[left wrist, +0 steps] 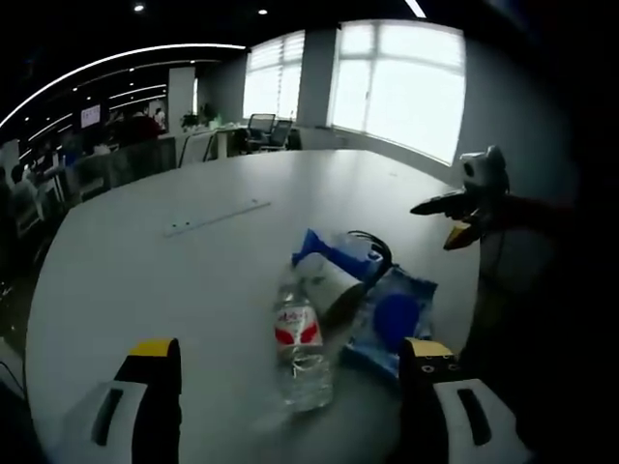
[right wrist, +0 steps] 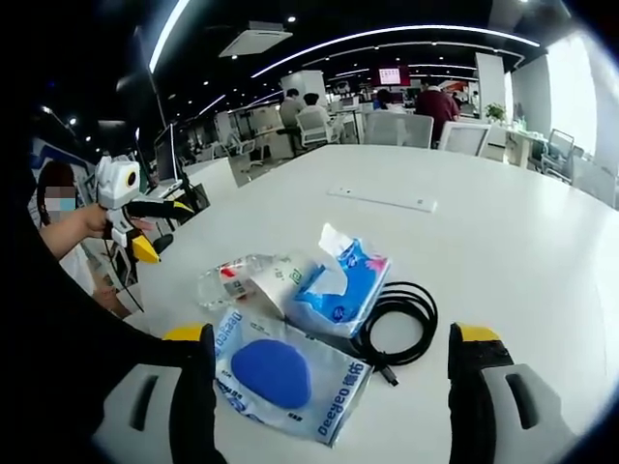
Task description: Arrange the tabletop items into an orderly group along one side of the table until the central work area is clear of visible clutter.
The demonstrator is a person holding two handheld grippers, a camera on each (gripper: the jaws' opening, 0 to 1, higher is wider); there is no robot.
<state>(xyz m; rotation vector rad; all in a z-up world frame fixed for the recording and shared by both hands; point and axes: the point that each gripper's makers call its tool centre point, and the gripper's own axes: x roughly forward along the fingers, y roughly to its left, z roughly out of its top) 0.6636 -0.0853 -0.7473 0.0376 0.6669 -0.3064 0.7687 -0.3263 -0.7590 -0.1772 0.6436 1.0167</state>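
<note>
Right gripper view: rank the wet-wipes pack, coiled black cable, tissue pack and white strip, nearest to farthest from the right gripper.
1. Wet-wipes pack, between the jaws.
2. Coiled black cable and tissue pack: too close to call; cable right, tissues centre.
3. White strip, far across the table.

From the left gripper view we look across the white surface toward bright windows, low and close to a water bottle, tissue pack and blue wipes packet. From the right gripper view we face the opposite way, toward the office desks, just above the same cluster. Both views share that cluster, and each catches the other gripper at its edge.
</note>
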